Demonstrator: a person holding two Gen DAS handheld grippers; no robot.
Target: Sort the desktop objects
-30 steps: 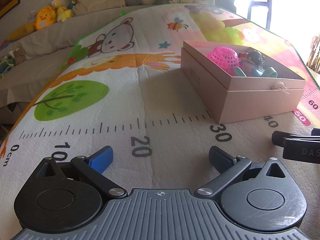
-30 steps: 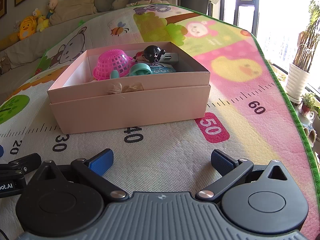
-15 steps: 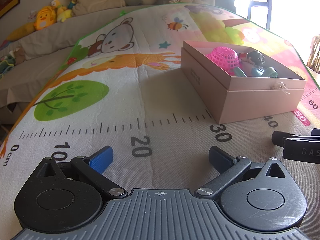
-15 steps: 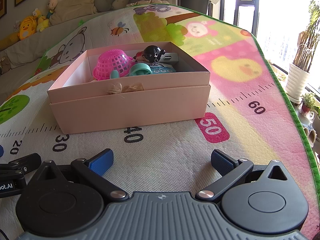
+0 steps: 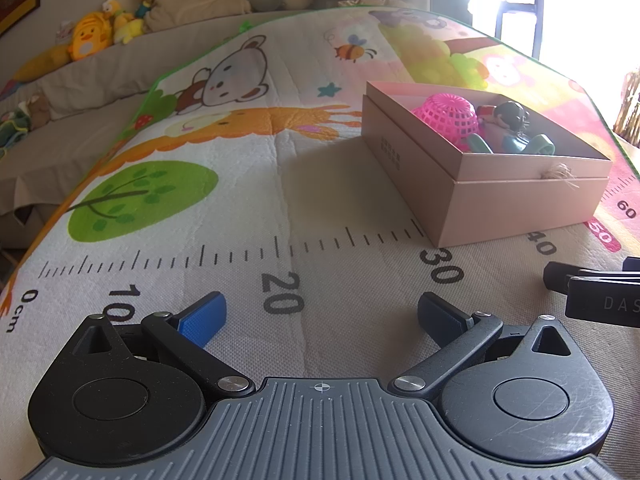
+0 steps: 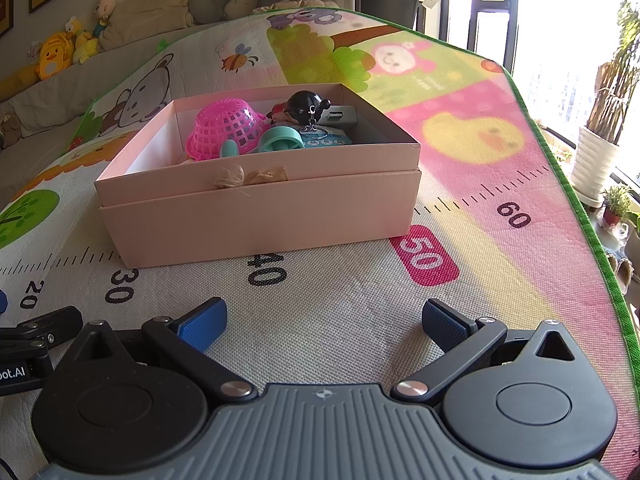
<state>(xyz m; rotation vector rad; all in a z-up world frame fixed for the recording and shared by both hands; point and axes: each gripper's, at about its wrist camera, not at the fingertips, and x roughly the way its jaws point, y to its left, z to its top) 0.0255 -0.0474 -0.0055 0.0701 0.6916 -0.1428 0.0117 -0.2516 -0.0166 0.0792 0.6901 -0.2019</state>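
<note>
Hovering low over the mat [image 6: 340, 312] in front of the pink box [image 6: 260, 216], left gripper [image 5: 320, 314] and right gripper [image 6: 324, 318] fingers spread, empty.

Box [image 6: 260, 216] sits on the play mat [image 6: 460, 184], straddling the printed ruler around the 30–40 marks. Inside it: basket [image 6: 224, 128] upside down at left, round figure [image 6: 304, 106] behind centre, keyring card [image 6: 324, 138] below it, small device [image 6: 340, 114] at right rear. Both grippers rest on the mat before the box, left gripper [image 5: 320, 316] beside right gripper [image 6: 324, 320]. Plush toys [image 5: 100, 32] line the sofa behind the mat
</note>
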